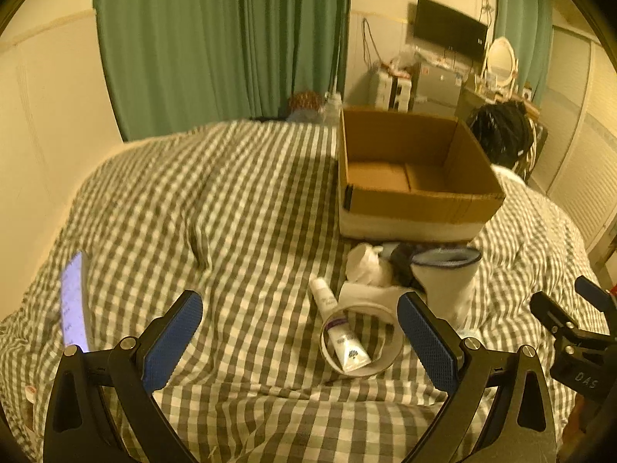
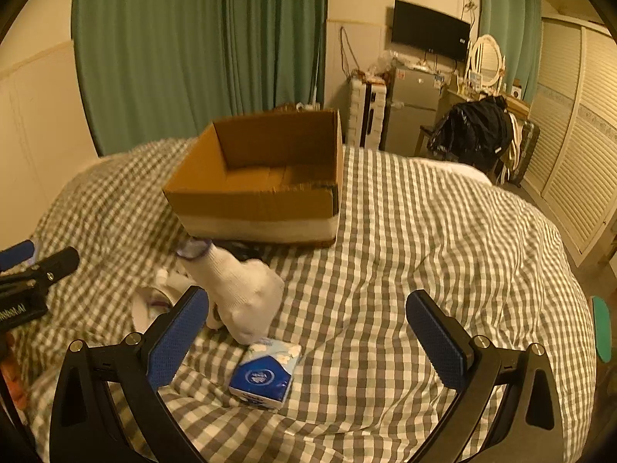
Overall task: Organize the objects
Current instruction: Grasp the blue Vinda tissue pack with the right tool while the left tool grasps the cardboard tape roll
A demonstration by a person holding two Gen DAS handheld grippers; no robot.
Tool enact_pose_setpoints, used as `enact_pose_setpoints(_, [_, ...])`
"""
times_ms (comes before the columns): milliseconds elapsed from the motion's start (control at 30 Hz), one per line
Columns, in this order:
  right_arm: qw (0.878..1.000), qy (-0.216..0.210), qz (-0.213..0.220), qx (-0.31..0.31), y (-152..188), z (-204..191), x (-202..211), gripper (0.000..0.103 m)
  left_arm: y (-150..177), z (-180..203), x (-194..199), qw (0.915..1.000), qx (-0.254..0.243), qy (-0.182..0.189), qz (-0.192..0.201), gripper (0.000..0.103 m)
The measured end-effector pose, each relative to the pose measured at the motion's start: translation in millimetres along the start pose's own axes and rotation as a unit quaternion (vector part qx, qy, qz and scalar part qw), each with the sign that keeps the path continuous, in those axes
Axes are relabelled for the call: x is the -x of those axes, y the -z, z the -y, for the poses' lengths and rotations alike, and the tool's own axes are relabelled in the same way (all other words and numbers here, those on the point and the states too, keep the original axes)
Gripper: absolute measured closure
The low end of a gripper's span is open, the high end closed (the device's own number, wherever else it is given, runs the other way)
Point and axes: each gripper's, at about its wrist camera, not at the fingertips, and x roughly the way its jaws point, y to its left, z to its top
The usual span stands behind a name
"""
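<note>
I hold both tools above the checked bedspread (image 1: 239,200), and neither carries anything: my left gripper (image 1: 300,341) has its 2 blue pads spread wide apart, and my right gripper (image 2: 304,341) is spread just as wide. The cardboard box (image 1: 420,202) sits open and bare inside at the far side of the bed, well beyond the loose things. Just ahead of my left tool lies a white tube (image 1: 339,332), its lower end resting inside a roll of tape (image 1: 385,364); past them are a crumpled white wad (image 1: 366,264) and a white sock (image 1: 447,281) with a blue cuff, close under the box front. Under my right tool a blue tissue pack (image 2: 266,372) lies flat, touching the sock's toe. I judge the sorting has not started, so the step in hand is the first pick. I would drop the right tool straight over the tissue pack, pads on its 2 long sides, and close gently so the soft pack does not squash, keeping clear of the sock.
</note>
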Motion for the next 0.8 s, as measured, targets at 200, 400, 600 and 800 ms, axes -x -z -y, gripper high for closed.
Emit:
enact_pose_setpoints(200, [0.998, -0.01, -0.06, 0.005, 16.2, -4.1, -38.4, 0.0, 13.1, 7.8, -29.6, 0.9981, -0.038, 0.018, -0.045, 0.0])
enact_pose_setpoints(400, [0.995, -0.027, -0.099, 0.016, 34.7, -13.9, -60.1, 0.002, 31.5, 21.6, -56.7, 0.9918, -0.062, 0.057, -0.097, 0.0])
enact_pose_setpoints(600, [0.991, -0.051, -0.122, 0.023, 44.2, -16.8, -65.8, 0.005, 41.3, 32.3, -73.5, 0.9851, -0.08, 0.076, -0.132, 0.0])
enact_pose_setpoints(800, [0.985, -0.07, -0.154, 0.022, 55.6, -19.1, -79.4, 0.013, 49.2, 39.1, -93.9, 0.9763, -0.09, 0.091, -0.175, 0.0])
